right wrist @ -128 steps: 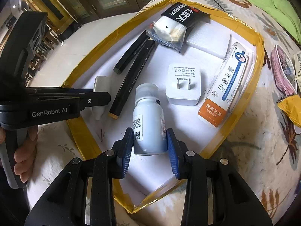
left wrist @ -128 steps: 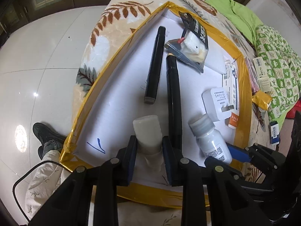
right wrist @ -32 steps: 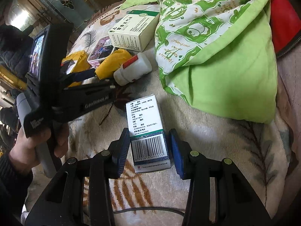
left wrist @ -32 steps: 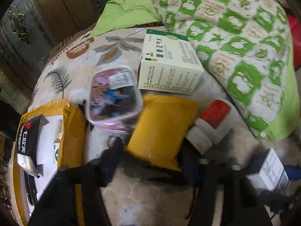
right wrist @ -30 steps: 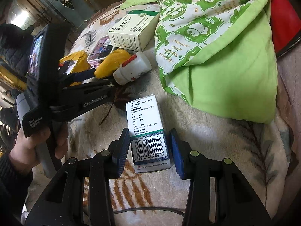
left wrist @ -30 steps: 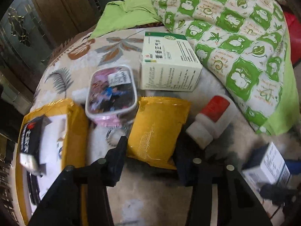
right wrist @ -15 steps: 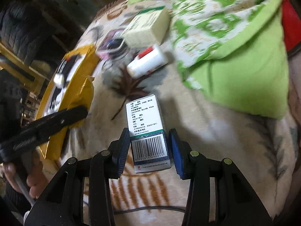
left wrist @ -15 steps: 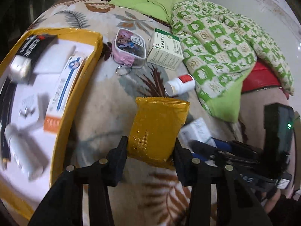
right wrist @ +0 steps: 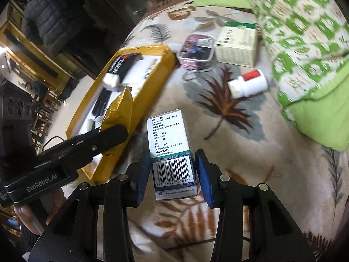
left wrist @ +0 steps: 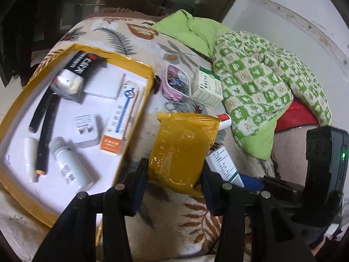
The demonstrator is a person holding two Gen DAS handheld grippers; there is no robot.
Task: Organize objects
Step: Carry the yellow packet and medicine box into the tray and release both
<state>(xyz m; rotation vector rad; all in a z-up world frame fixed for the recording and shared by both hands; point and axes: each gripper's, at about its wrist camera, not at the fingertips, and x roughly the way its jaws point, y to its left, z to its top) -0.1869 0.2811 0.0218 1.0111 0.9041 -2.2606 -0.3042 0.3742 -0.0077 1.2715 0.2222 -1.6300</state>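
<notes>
Left gripper: clamped on yellow foil pouch, both pads pressed to its sides, pouch lifted clear of leaf-print blanket. Just right of it, right gripper: closed on small medicine box, barcode end nearest the camera, likewise held above the blanket; seen from the left wrist view as a white-and-teal box poking out beside the pouch.

To the left of the pouch: shallow yellow-rimmed tray with white floor, holding 2 black markers, white bottle, small white tube, white plug adapter, orange-and-white ointment carton, flat white block and black-headed packet.

Beyond the pouch, on the blanket outside the tray: pink clear-lidded case with a key ring, touching or just beside green-and-cream carton; white bottle with red label lying on its side near the green patterned quilt. Red fabric tucked under the quilt's edge.

At lower left in the right wrist view: hand on the left gripper's handle.
</notes>
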